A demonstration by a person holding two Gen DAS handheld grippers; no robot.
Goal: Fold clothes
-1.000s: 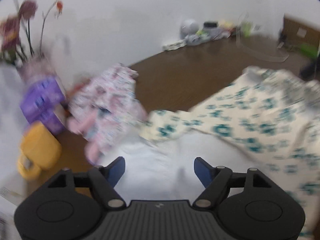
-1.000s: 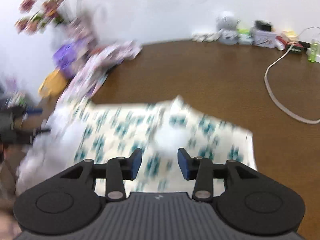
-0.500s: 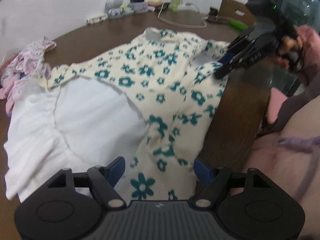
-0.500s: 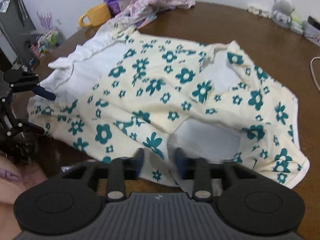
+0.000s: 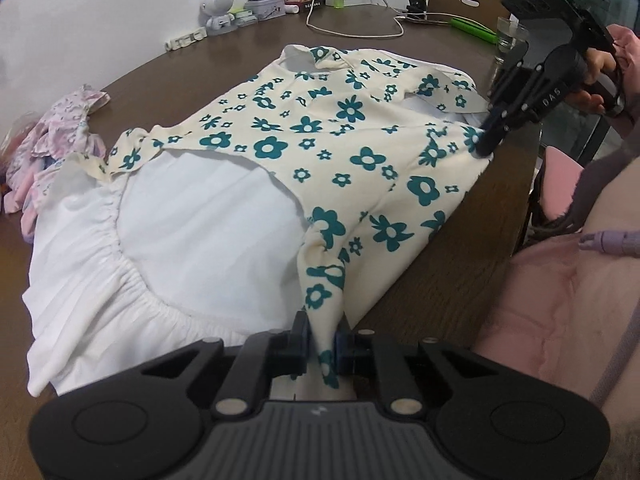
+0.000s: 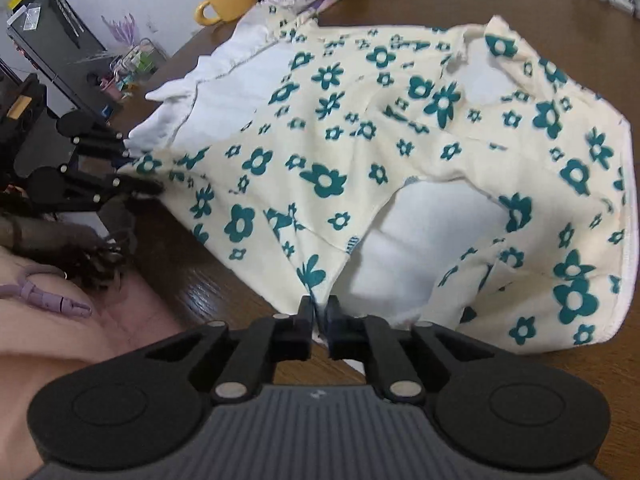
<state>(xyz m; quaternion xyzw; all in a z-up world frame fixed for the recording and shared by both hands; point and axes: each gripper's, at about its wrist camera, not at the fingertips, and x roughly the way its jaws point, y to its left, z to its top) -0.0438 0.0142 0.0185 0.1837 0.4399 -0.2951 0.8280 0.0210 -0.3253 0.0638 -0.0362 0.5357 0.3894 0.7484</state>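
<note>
A cream garment with teal flowers and a white skirt part (image 5: 320,128) lies spread on the brown table (image 5: 248,40); it also shows in the right wrist view (image 6: 360,140). My left gripper (image 5: 322,344) is shut on the garment's near floral edge. It also shows at the left of the right wrist view (image 6: 136,176). My right gripper (image 6: 320,320) is shut on the floral edge at the table's front. It also shows in the left wrist view (image 5: 486,146), gripping the cloth at the right.
A pink patterned garment (image 5: 52,132) lies at the table's far left. A yellow mug (image 6: 224,4) stands behind the garment. A white cable (image 5: 352,28), a small white figure (image 5: 218,8) and boxes line the back wall. A glass (image 5: 508,36) stands at the right.
Both grippers have closed on the floral garment's near edge. The left gripper was wide open half a second ago; the right was nearly shut.
</note>
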